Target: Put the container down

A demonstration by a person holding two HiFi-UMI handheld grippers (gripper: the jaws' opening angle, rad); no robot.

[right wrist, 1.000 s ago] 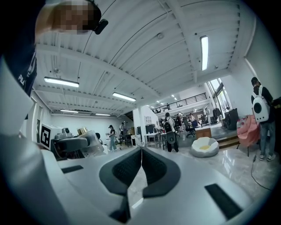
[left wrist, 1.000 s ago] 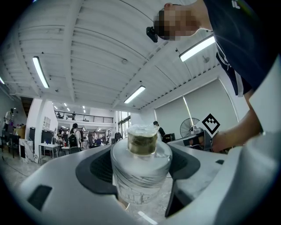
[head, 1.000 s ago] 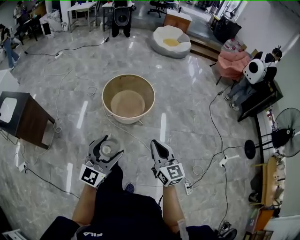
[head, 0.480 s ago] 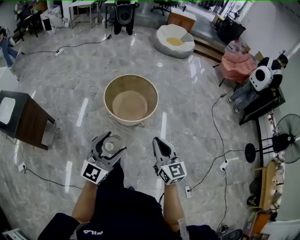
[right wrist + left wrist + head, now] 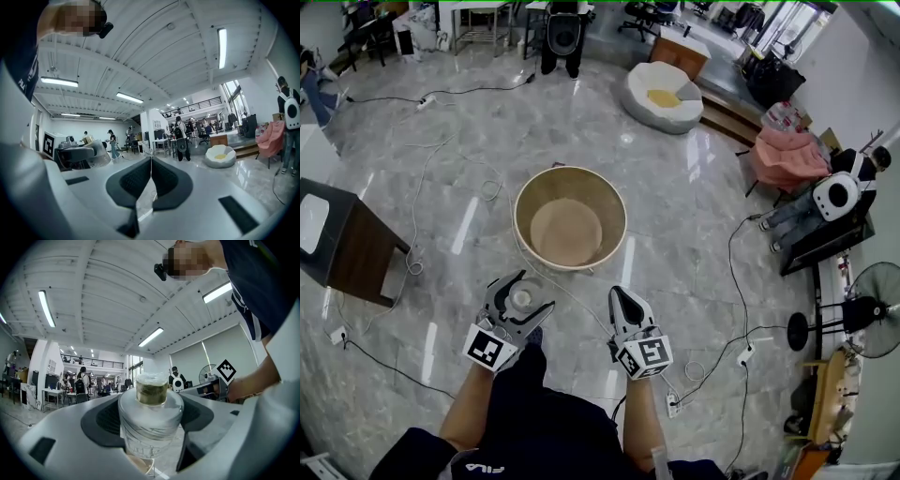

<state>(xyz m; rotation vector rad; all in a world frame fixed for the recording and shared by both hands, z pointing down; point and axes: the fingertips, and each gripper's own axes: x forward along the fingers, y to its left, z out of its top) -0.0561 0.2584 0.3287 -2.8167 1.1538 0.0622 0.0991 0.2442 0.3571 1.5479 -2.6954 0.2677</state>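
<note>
A small clear plastic container (image 5: 151, 420) with a narrow neck and a cap sits between the jaws of my left gripper (image 5: 522, 300), which is shut on it; in the head view the container (image 5: 521, 298) shows as a pale round top. The left gripper is held above the floor, just short of a big round beige tub (image 5: 569, 217). My right gripper (image 5: 622, 302) hangs beside it to the right, shut with its pads touching and nothing between them. In the right gripper view the left gripper with the container (image 5: 89, 154) shows at the left.
Marble floor with cables (image 5: 727, 244) and power strips. A dark wooden cabinet (image 5: 342, 242) stands at the left, a white beanbag (image 5: 666, 97) at the back, a pink chair (image 5: 787, 157) and a seated person (image 5: 825, 202) at the right, a fan (image 5: 862, 309) far right.
The view has shifted forward: the tub now lies closer to both grippers. The left gripper still holds the container and the right stays shut.
</note>
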